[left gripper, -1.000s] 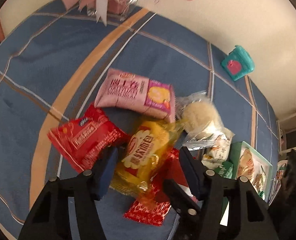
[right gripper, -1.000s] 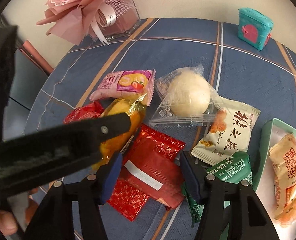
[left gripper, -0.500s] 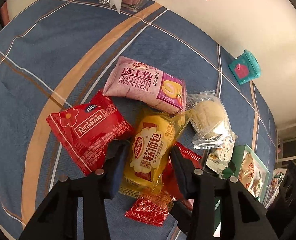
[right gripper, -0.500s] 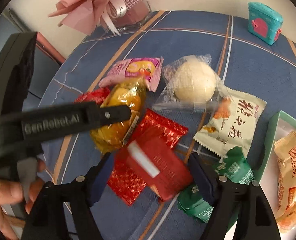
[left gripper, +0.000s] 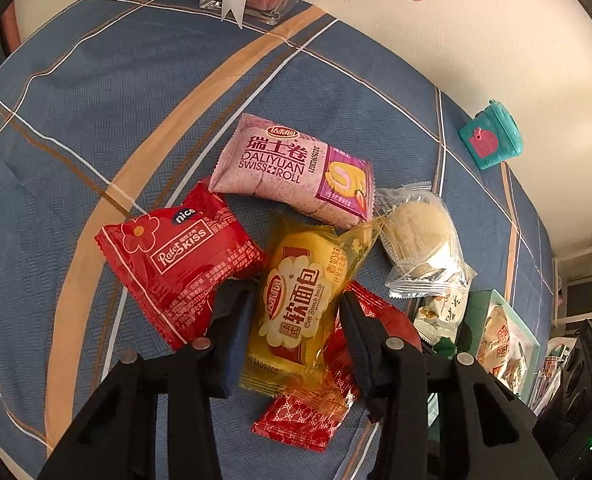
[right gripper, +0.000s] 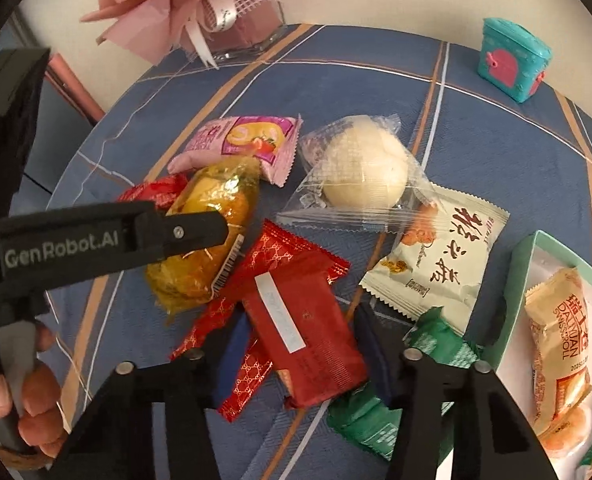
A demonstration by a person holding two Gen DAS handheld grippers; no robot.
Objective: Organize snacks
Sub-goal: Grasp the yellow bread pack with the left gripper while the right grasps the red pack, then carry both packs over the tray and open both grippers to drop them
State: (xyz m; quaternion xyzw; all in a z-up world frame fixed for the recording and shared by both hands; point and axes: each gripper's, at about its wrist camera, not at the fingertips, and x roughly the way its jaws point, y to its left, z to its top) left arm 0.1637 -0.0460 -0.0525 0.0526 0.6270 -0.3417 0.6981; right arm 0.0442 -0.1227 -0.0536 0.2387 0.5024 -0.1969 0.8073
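Note:
My left gripper (left gripper: 296, 324) is shut on a yellow soft-bread packet (left gripper: 304, 304); the packet also shows in the right wrist view (right gripper: 208, 236), pinched by the left gripper's fingers (right gripper: 192, 232). My right gripper (right gripper: 300, 352) is shut on a dark red snack packet (right gripper: 300, 336) and holds it above a patterned red wrapper (right gripper: 280, 256). A red Rater Kiss packet (left gripper: 176, 260), a pink Swiss roll packet (left gripper: 296, 168) and a clear-wrapped white bun (right gripper: 364, 172) lie around them on the blue tablecloth.
A teal tray (right gripper: 524, 280) at the right holds a beige Swiss roll packet (right gripper: 560, 344). A cream packet (right gripper: 444, 260) and a green packet (right gripper: 380, 424) lie beside it. A pink bouquet in a glass vase (right gripper: 240, 28) and a teal toy box (right gripper: 512, 64) stand at the back.
My left gripper has closed in on the yellow packet. My right gripper has closed on the dark red packet and lifted it off the patterned wrapper.

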